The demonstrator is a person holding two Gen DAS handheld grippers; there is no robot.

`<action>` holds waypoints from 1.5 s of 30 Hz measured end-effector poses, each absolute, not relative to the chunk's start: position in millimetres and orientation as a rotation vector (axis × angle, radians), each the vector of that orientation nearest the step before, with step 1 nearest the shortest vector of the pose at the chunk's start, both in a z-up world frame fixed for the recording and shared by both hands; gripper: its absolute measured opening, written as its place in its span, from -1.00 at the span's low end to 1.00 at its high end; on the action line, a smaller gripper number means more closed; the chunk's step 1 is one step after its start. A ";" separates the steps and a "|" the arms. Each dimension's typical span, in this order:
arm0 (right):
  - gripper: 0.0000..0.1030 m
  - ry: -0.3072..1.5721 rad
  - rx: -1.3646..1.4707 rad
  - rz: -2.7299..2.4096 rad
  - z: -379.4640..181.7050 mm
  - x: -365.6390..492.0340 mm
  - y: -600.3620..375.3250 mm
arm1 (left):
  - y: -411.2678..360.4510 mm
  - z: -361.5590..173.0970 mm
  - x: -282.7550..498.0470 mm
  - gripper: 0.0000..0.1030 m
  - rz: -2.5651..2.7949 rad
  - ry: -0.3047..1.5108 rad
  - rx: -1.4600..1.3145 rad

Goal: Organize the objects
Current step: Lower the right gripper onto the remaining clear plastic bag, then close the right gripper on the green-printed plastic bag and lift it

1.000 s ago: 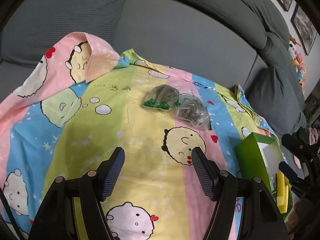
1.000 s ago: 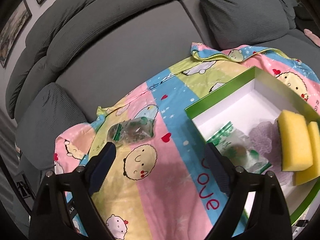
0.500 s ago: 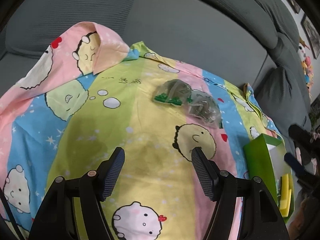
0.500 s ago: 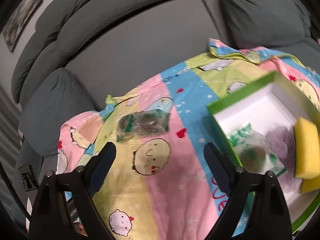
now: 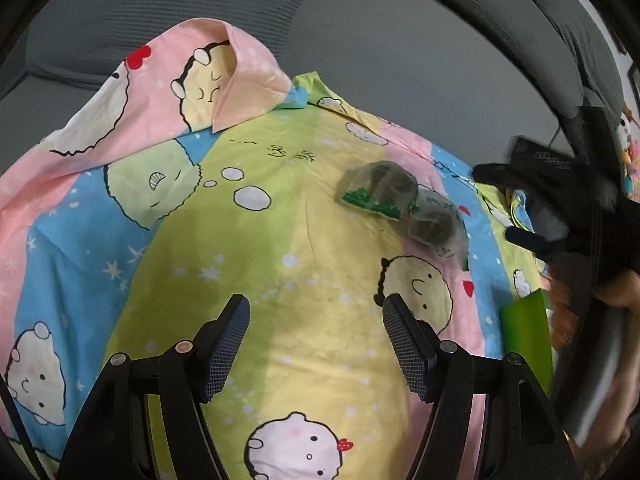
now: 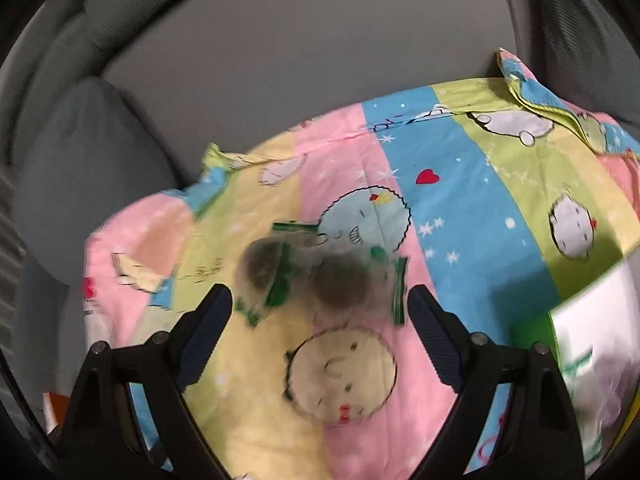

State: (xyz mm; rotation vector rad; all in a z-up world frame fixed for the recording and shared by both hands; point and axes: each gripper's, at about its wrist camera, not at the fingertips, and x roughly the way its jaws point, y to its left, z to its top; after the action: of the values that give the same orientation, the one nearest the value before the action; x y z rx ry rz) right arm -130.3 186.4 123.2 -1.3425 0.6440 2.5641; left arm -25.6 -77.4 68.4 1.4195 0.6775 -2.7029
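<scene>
Left wrist view is the sharper one. The left claw [image 5: 316,346] hangs over a cartoon-printed sheet [image 5: 168,248] spread on a grey sofa [image 5: 400,40], its jaws parted with only cloth between them, nothing grasped. Two clear bags with green printed strips lie touching each other on the sheet, far and right of that claw: the far bag [image 5: 378,194] and the near bag [image 5: 436,224], each holding a dark clump whose nature cannot be made out through the plastic. At the right edge the right claw [image 5: 536,236] shows only as a dark blur, with a bit of the person's hand [image 5: 616,292] behind it; its fingers are not readable from this side. A sliver of the green box [image 5: 526,332] shows below it, the rest cut off by the frame and by the blur.

Right wrist view is smeared by motion. The right claw [image 6: 320,340] stands wide and released, jaws well apart over the sheet [image 6: 460,184], the two bags just beyond its tips and not between them. The left bag [image 6: 264,268] and the right bag [image 6: 344,284] are soft grey smudges with green streaks, overlapping at their edges. The box [image 6: 532,280] sits at the right, only one green wall and a white patch of inside visible; what lies within is too blurred to tell.
</scene>
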 end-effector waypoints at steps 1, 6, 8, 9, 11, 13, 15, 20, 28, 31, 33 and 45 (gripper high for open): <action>0.73 0.617 -1.369 2.552 116.8 -141.1 185.6 | -79.3 67.6 -25.4 0.35 -2.699 0.685 1.423; 0.73 0.514 -1.479 2.449 79.2 -179.8 185.5 | -85.2 67.4 -24.9 0.35 -2.695 0.705 1.420; 0.73 0.465 -1.513 2.412 65.7 -188.1 187.2 | -85.8 67.5 -25.6 0.35 -2.696 0.702 1.421; 0.73 0.465 -1.533 2.387 56.2 -191.1 189.1 | -85.9 67.3 -26.1 0.35 -2.698 0.700 1.423; 0.66 0.467 -1.510 2.412 50.7 -191.9 191.4 | -85.7 67.1 -26.0 0.35 -2.699 0.698 1.426; 0.51 0.472 -1.507 2.437 51.5 -189.7 191.9 | -85.1 67.2 -26.0 0.35 -2.698 0.698 1.429; 0.45 0.473 -1.526 2.443 53.0 -184.3 190.7 | -83.9 67.1 -26.1 0.35 -2.696 0.699 1.433; 0.30 0.481 -1.596 2.482 59.0 -152.5 175.4 | -83.0 67.1 -25.6 0.35 -2.701 0.701 1.441; 0.28 0.528 -1.731 2.542 59.8 -80.4 141.7 | -85.8 63.1 -24.3 0.35 -2.674 0.695 1.456; 0.39 0.541 -1.757 2.533 63.1 -49.0 128.3 | -86.5 61.5 -23.7 0.35 -2.662 0.693 1.465; 0.39 0.621 -1.693 2.540 69.6 -31.1 130.2 | -85.0 61.0 -22.8 0.35 -2.665 0.682 1.474; 0.65 0.993 -1.442 2.480 72.3 2.3 173.8 | -62.1 47.1 -24.5 0.35 -2.680 0.724 1.723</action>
State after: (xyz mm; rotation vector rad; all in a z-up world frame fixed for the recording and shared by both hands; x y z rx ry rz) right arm 2.3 173.8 72.3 -1.4416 0.9935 2.4801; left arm -24.5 -62.1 47.1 1.7226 0.7245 -2.6803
